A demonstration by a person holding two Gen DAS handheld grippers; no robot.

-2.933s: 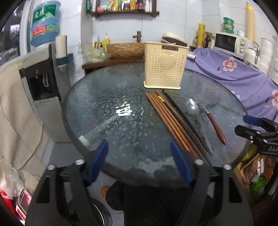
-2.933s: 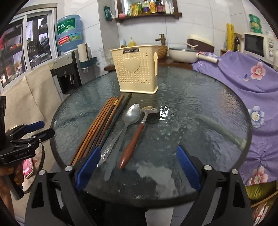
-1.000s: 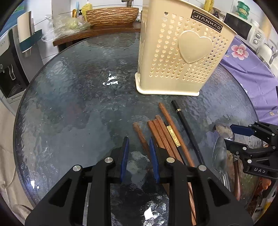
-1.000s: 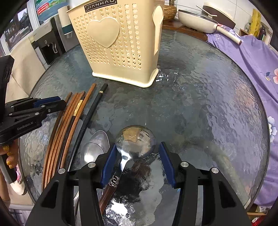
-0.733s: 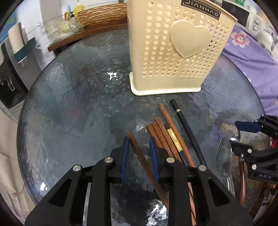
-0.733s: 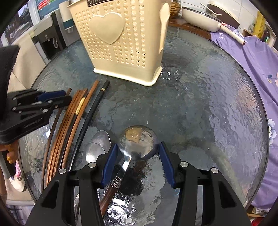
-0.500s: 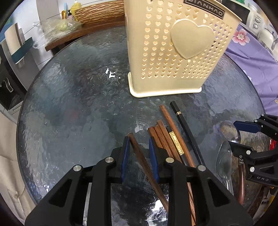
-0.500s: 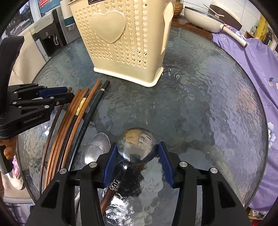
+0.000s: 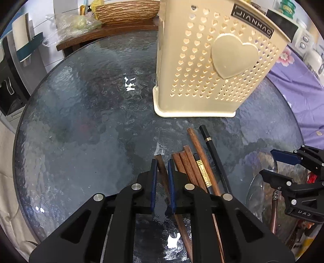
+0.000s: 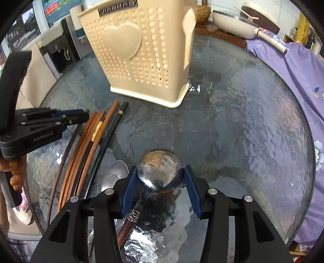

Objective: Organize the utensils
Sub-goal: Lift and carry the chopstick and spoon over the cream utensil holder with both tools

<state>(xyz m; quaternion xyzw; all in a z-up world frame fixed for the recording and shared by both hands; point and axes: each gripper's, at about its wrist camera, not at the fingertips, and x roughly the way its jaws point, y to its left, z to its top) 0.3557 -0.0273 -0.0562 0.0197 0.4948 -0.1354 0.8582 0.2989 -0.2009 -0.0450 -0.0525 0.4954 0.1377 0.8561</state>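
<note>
A cream perforated utensil holder [image 9: 212, 70] with a heart on its side stands on the round glass table [image 9: 81, 121]. My left gripper [image 9: 161, 161] points down in front of it, its jaws closing onto the tip of one brown chopstick [image 9: 160, 159], which is angled away from the other chopsticks [image 9: 194, 161]. A black chopstick [image 9: 212, 147] lies beside them. My right gripper [image 10: 160, 172] is shut on the round bowl of a wood-handled spoon [image 10: 158, 168]. An oval steel spoon [image 10: 113, 178] lies just left of it. The left gripper [image 10: 81, 115] shows at left, and the holder [image 10: 145, 54] stands beyond.
A purple flowered cloth [image 10: 293, 70] hangs past the table's right edge, with a pan [image 10: 232, 22] behind it. A woven basket [image 9: 125, 10] sits on a wooden shelf at the back. A water dispenser [image 10: 58, 50] stands at left. A hand [image 10: 14, 178] grips the left tool.
The left pads have drawn in onto the brown chopstick, which now sits skewed from the bundle. The right gripper stays on the spoon bowl with hardly any movement.
</note>
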